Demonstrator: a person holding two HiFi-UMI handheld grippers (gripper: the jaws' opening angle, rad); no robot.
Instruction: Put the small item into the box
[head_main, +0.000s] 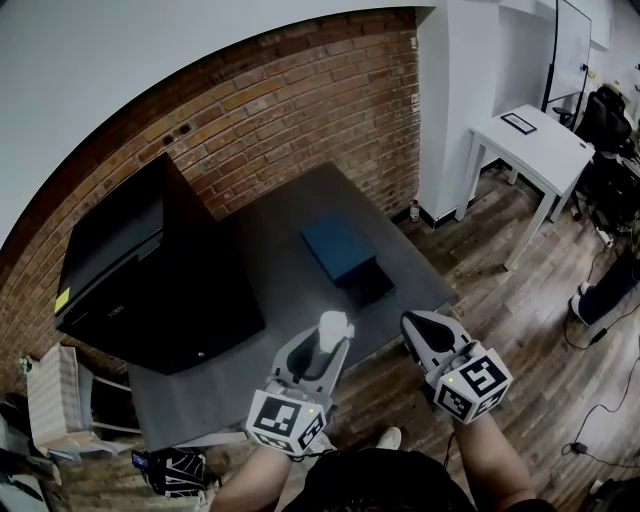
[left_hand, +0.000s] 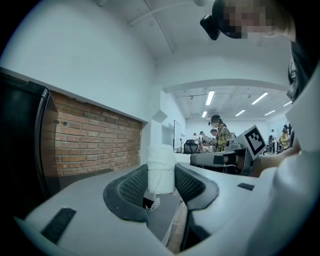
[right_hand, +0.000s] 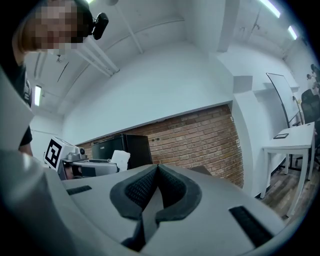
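My left gripper (head_main: 331, 336) is shut on a small white roll-like item (head_main: 333, 326), held over the near edge of the dark grey table (head_main: 270, 290). In the left gripper view the white item (left_hand: 160, 169) stands upright between the two dark pads of the left gripper (left_hand: 161, 186). A dark blue box (head_main: 347, 258) lies on the table beyond it, toward the right. My right gripper (head_main: 418, 325) is shut and empty, just off the table's near right corner. In the right gripper view the right gripper (right_hand: 157, 175) has its pads pressed together, and the white item (right_hand: 120, 160) shows at the left.
A large black cabinet-like case (head_main: 140, 270) fills the table's left side. A brick wall (head_main: 300, 110) runs behind the table. A white desk (head_main: 530, 145) stands at the right on the wooden floor (head_main: 540, 300). People stand far off in the left gripper view.
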